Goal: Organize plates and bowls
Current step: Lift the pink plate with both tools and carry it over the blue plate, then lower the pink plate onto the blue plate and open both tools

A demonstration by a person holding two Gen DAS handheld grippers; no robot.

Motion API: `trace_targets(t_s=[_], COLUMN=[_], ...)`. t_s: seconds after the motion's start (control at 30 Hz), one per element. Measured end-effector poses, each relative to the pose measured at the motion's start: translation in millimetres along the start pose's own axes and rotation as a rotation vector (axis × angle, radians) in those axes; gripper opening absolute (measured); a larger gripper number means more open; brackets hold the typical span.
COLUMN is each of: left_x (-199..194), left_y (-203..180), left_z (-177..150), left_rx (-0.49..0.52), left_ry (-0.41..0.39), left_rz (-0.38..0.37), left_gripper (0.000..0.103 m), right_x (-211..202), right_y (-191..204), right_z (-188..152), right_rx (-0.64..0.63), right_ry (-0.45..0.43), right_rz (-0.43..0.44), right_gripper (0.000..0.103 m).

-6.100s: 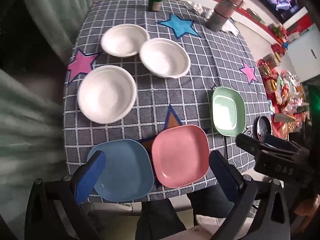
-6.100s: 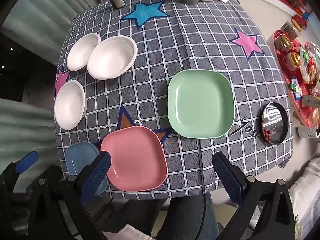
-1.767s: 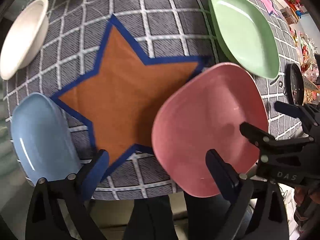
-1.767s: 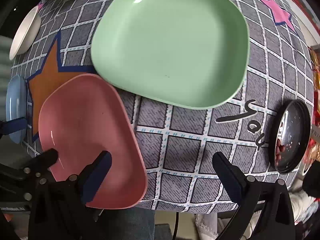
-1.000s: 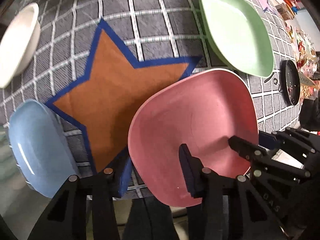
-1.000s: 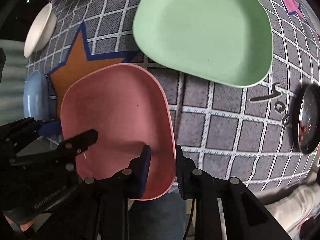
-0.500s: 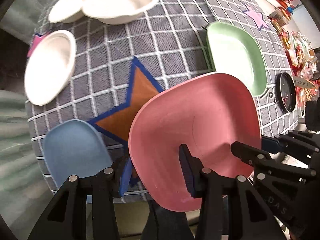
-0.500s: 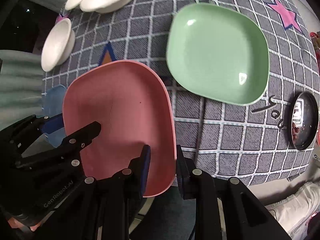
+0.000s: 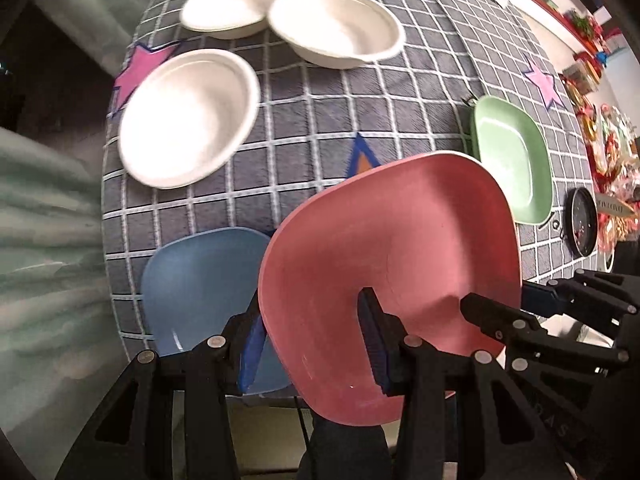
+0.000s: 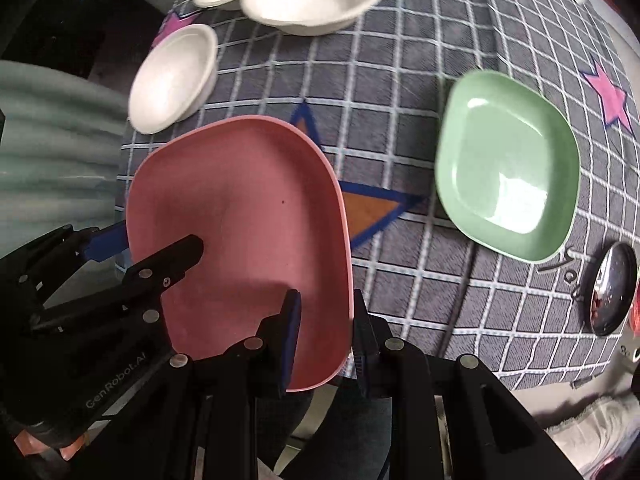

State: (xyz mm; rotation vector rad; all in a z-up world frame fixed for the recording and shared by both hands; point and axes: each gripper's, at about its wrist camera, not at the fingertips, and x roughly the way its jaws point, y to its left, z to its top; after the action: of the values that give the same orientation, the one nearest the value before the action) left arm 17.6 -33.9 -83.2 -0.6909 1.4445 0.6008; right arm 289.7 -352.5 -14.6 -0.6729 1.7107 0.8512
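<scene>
Now that the pink plate [image 9: 392, 248] is off the worktop [image 9: 320, 112], both hand-held grippers, left [image 9: 316, 344] and right [image 10: 324, 336], pinch its near rim. It hangs mid-frame, partly over the blue plate [image 9: 200, 280], probably stacking next.

Three bowls [image 9: 188, 118] lie behind the plates [image 9: 512, 160] on the table [image 9: 320, 120].

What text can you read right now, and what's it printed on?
"GenRobot.AI": on the left gripper's black body, seen in the right wrist view.
"you": black script on the checked tablecloth, beside the dark round dish.
"DAS": faint, on the right gripper's body, only partly legible.
Sign past the table's edge: too blurred to read.
</scene>
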Motion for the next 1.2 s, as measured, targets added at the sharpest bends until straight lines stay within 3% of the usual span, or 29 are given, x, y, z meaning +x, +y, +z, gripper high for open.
trace_targets(t_s=[0.07,0.47,1.03,1.13,1.2], left_x=[-11.5,-15.9,10.8,14.9,15.8], left_y=[24.8,78.7,129.2,128.0,124.8], left_z=[8.9,-12.0,-26.0,-24.2,-24.5], left_rx=[-0.016,-0.123,-0.156,-0.129,-0.1], left_ry=[-0.001,-0.027,-0.002,-0.027,-0.054], left_rz=[-0.004,0.026,0.107,0.123,0.16], left_gripper=[0.048,0.048,0.048,0.055,0.069], right_x=[1.9,16.4,101.6,114.5,119.2], right_y=[5.9,58.0,108.4,103.9,101.1], right_z=[-1.5,10.6,33.1,34.4,35.5], right_rx=[-0.012,-0.124,-0.123,-0.081,-0.068], right_ry=[-0.001,0.019,0.143,0.153,0.158], right_rz=[-0.003,0.013,0.052,0.069,0.082], right_gripper=[0.027,0.027,0.027,0.027,0.027])
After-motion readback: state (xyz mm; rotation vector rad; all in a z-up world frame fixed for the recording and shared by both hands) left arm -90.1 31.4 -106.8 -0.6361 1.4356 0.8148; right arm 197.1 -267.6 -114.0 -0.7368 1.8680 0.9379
